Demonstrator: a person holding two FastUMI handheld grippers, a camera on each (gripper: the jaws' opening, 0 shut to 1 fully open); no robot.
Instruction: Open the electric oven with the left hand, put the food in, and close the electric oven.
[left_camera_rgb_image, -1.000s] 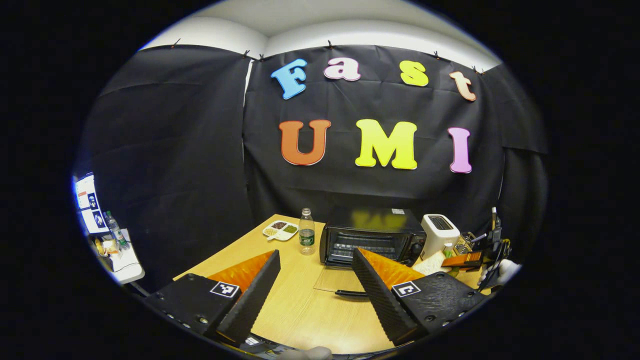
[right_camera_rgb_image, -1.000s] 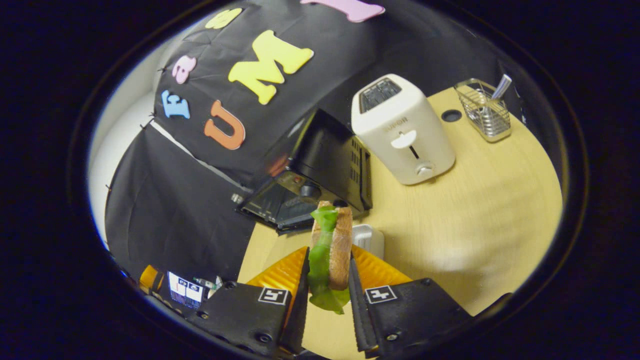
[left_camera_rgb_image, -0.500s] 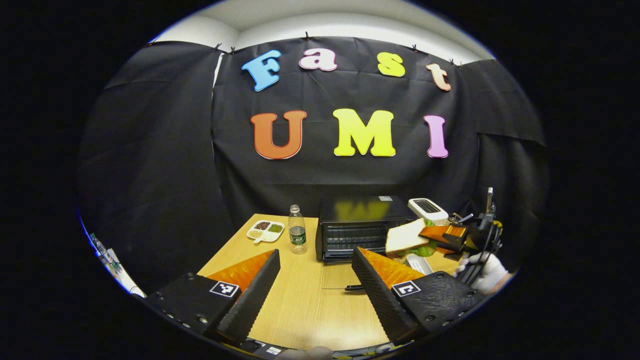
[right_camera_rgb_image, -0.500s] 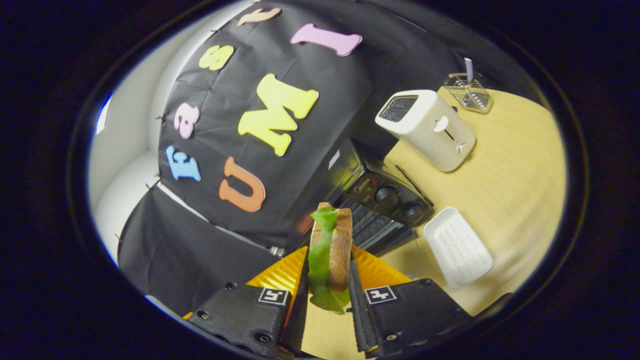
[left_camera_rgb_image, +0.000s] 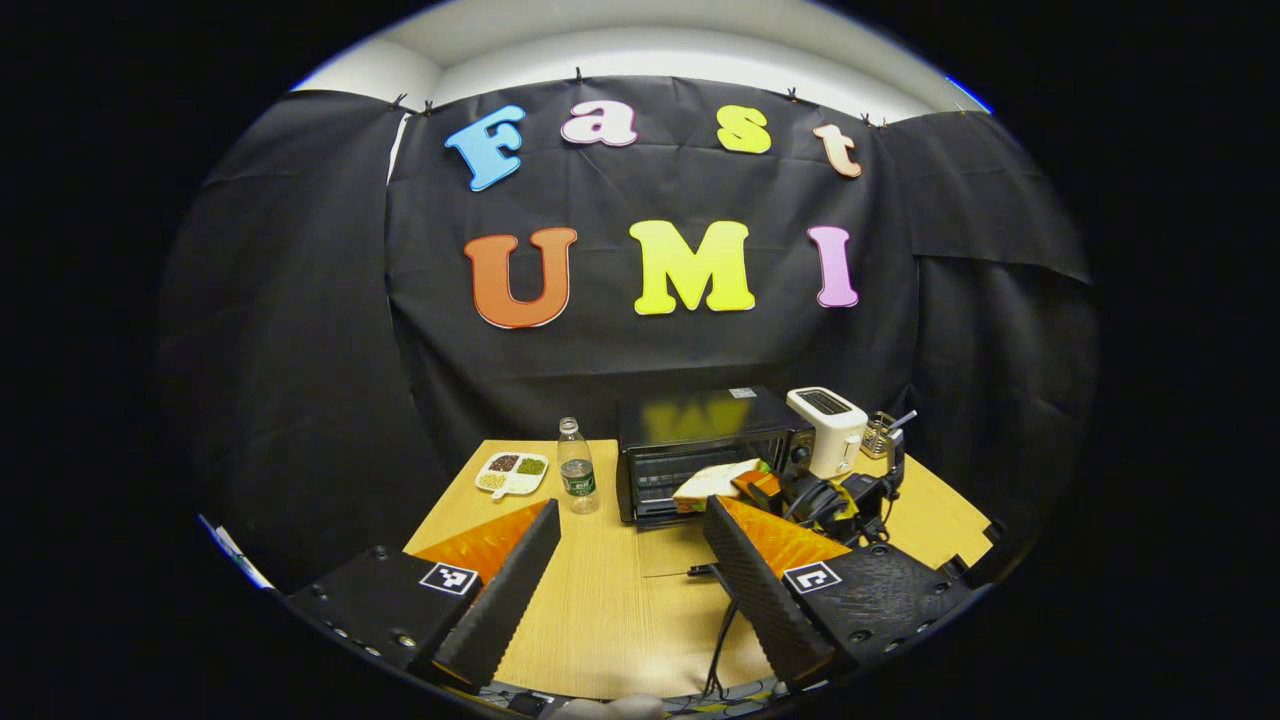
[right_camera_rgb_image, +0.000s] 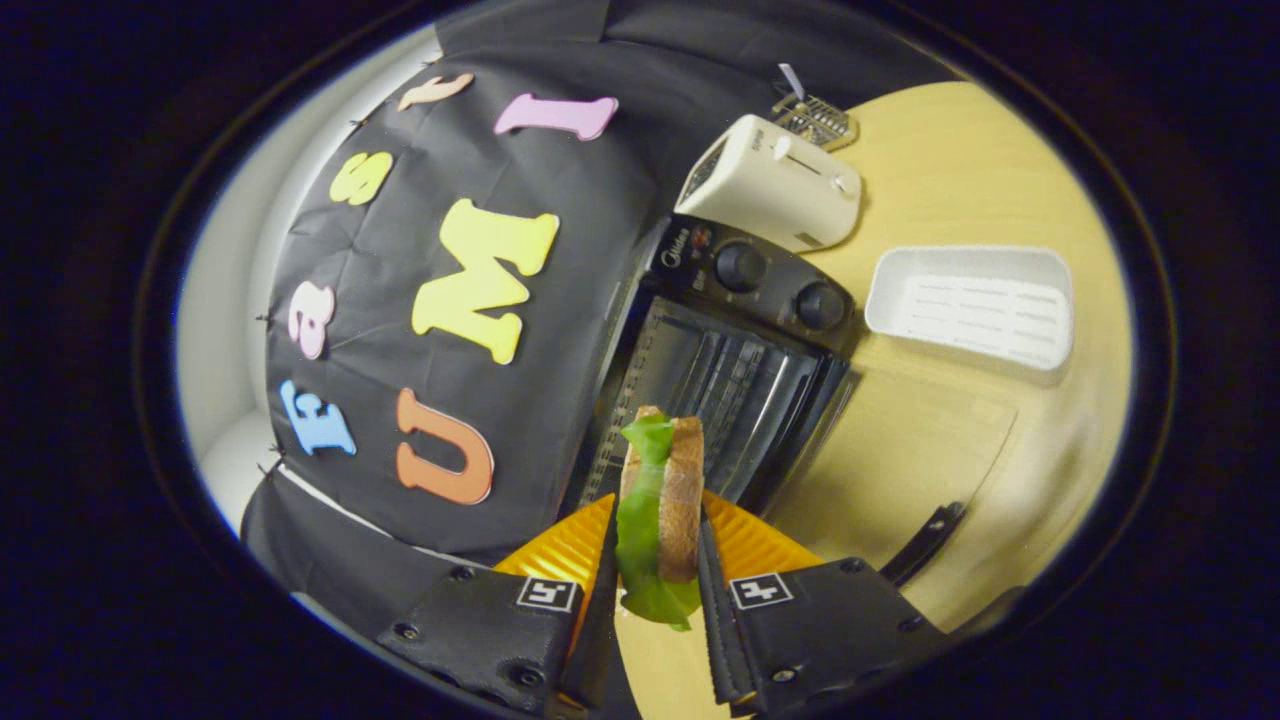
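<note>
The black electric oven (left_camera_rgb_image: 712, 440) stands at the back of the table, its glass door (left_camera_rgb_image: 672, 552) folded down flat with the handle (left_camera_rgb_image: 703, 571) toward me. My left gripper (left_camera_rgb_image: 631, 508) hovers open over the table in front of it, holding nothing. The right gripper (left_camera_rgb_image: 752, 484) is shut on a sandwich (left_camera_rgb_image: 712, 483) of bread and green lettuce, held at the oven's mouth. In the right gripper view the sandwich (right_camera_rgb_image: 680, 470) stands on edge between the fingers of the right gripper (right_camera_rgb_image: 657, 512), just before the oven (right_camera_rgb_image: 735, 345) racks and beside the lowered door (right_camera_rgb_image: 900, 455).
A white toaster (left_camera_rgb_image: 825, 428) and a wire utensil rack (left_camera_rgb_image: 880, 432) stand right of the oven. A water bottle (left_camera_rgb_image: 577, 478) and a divided dish (left_camera_rgb_image: 511, 472) sit to its left. A white ribbed tray (right_camera_rgb_image: 970, 300) lies below the oven's knobs (right_camera_rgb_image: 742, 266).
The right gripper has carried the sandwich from beside the toaster leftward to the oven's open mouth. The left gripper has drawn back, staying open.
</note>
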